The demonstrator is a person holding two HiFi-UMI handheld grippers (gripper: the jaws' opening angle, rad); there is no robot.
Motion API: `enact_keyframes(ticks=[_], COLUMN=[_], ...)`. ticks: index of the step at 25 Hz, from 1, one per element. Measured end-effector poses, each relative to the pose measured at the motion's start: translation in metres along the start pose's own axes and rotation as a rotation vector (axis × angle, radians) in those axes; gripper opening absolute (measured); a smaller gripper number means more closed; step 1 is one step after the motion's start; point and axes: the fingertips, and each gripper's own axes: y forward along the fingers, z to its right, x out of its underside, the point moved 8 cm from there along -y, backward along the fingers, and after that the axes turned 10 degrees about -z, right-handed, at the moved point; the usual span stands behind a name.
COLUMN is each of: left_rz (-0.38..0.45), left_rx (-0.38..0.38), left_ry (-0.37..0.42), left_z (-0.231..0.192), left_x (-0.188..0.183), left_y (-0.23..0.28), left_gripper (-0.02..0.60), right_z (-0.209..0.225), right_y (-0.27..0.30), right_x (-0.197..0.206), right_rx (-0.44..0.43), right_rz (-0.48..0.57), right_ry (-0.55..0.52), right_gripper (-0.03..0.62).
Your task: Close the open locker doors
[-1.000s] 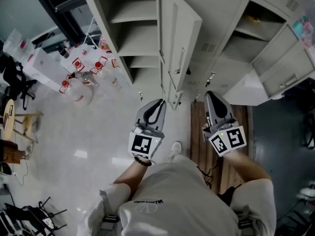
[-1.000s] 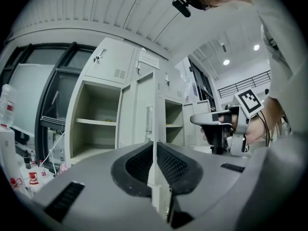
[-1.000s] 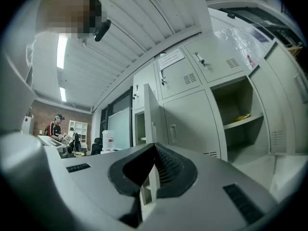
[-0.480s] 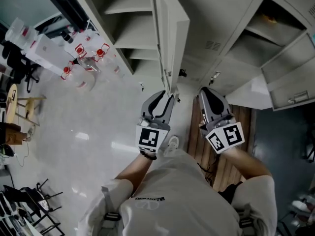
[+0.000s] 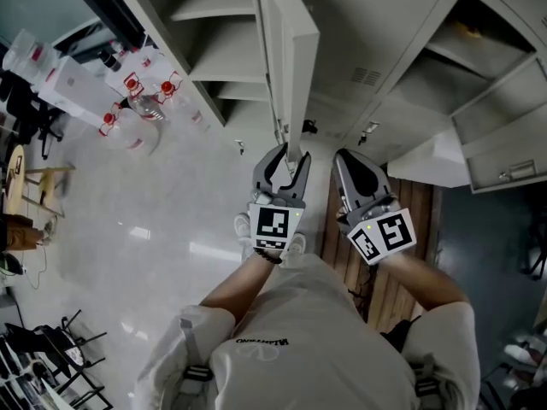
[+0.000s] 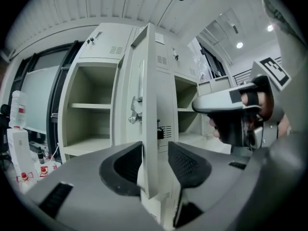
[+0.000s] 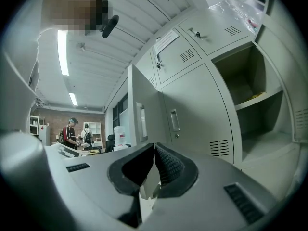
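Left gripper [image 6: 155, 154] has just been opening its fingers [image 6: 126, 165], which straddle the door [image 6: 147, 95] edge to swing it shut; right gripper [image 7: 154, 152] closed, empty.

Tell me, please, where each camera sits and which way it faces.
Head view: on the person's head, looking steeply down at the lockers; shows shirt, forearms, left gripper, right gripper.
Left gripper view: on the left gripper, looking level along its jaws, which have just been opening, with the open door between them; right gripper at right.
Right gripper view: on the right gripper, looking along its shut jaws at closed locker fronts.
Shared: head and left gripper views both show that door.
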Motion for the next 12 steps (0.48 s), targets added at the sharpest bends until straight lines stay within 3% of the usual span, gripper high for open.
enact_keyframes(ticks=[6,8,12], left_rz=[-0.033,-0.04,-0.039], left_rx=[-0.03,-0.036,-0.028], left_ry=[0.011,0.013,0.01], left_z=[-0.002,-0.005,-0.01], left_x=[0.003,0.005,0.008], left_y=[0.01,0.012,0.011], left_gripper=[0.154,0.106,0.1], right_z=[-0.009,-0.01,-0.013], right_y=[0.004,0.009,0.019], right_x=[-0.016,-0.019,-0.02], right_rx=[-0.012,-0.018,-0.046], right_rz=[0.028,0.035,0.032], right_ry=[-0.03,-0.041,-0.043], right_gripper=[0.023,0.023,0.023])
